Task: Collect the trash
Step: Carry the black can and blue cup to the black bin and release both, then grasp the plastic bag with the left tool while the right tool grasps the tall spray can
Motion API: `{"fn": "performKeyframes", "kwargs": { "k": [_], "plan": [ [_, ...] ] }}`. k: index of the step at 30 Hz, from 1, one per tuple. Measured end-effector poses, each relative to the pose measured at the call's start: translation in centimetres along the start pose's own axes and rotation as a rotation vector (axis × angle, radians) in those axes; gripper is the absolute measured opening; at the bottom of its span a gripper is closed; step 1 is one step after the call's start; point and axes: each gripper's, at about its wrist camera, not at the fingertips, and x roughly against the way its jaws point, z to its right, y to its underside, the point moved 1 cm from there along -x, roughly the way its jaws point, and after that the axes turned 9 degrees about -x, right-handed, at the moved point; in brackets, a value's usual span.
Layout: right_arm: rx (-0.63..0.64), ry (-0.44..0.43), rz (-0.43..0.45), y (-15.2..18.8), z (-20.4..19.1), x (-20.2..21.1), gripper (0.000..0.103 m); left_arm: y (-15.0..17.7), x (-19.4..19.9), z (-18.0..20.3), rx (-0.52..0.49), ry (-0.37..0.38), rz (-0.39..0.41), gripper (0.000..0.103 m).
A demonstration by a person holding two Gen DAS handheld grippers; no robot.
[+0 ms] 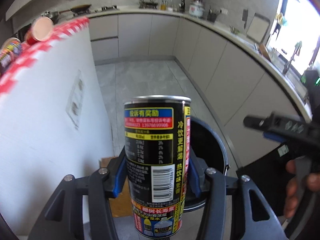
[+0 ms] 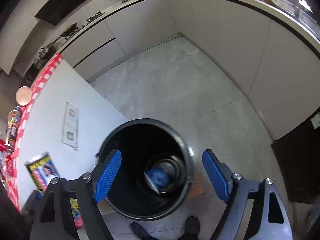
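Observation:
My left gripper (image 1: 157, 170) is shut on a black drink can (image 1: 156, 140) with yellow and red print, which stands upright between the blue pads (image 1: 120, 176). Behind the can the black trash bin (image 1: 216, 138) stands on the floor. In the right wrist view my right gripper (image 2: 162, 154) hangs over the bin's mouth (image 2: 112, 140), jaws apart and still widening, with nothing between its pads (image 2: 109, 172). A blue piece of trash (image 2: 158, 178) lies deep inside the bin. The held can (image 2: 42, 170) shows at the lower left there. The right gripper (image 1: 258, 129) also shows at the right of the left wrist view.
A table with a red-and-white checked cloth (image 1: 60, 32) bears a red cup (image 1: 40, 32) and another can (image 1: 10, 50). A white side panel with sockets (image 2: 70, 126) flanks the bin. A cardboard box (image 1: 120, 196) stands by it. A person's shoes (image 2: 192, 226) are near the bin.

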Motion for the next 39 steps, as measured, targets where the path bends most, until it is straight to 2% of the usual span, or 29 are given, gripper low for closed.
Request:
{"fn": "performKeyframes", "kwargs": {
  "k": [4,5,7,9,17,19,23,30,34,39],
  "plan": [
    [0.002,0.006,0.012,-0.7,1.4,0.4,0.085,0.5,-2.0,1.8,0.016,0.02,-0.022,0.054],
    [0.001,0.008,0.013,-0.9,1.7,0.5,0.085,0.4,-2.5,2.1,0.019,0.008,-0.028,0.059],
    [0.006,0.017,0.019,-1.3,2.0,0.7,0.085,0.2,-2.3,2.4,0.021,-0.015,-0.031,0.088],
    [0.011,0.018,0.026,-1.4,2.1,1.0,0.085,-0.3,-0.9,2.3,0.031,-0.032,0.011,0.099],
    [-0.007,0.054,0.03,-2.4,2.1,1.6,0.088,-2.2,3.4,1.7,0.007,-0.09,0.05,0.1],
    [-0.001,0.06,0.044,-2.7,1.6,2.2,0.092,-2.4,4.8,1.2,0.0,-0.108,0.062,0.1],
    [0.033,0.057,0.077,-3.3,-0.3,3.4,0.094,-3.3,6.6,-0.2,0.015,-0.153,0.094,0.1],
    [0.228,0.119,0.132,-2.6,-6.1,3.9,0.102,-2.0,12.3,-6.9,0.07,-0.315,0.152,0.103],
    [0.278,0.12,0.131,-2.2,-8.8,3.5,0.103,-0.7,14.9,-11.2,0.128,-0.407,0.173,0.103],
    [0.289,0.098,0.136,-1.8,-12.2,3.5,0.103,0.8,17.5,-15.9,0.195,-0.488,0.189,0.103]
  ]
}}
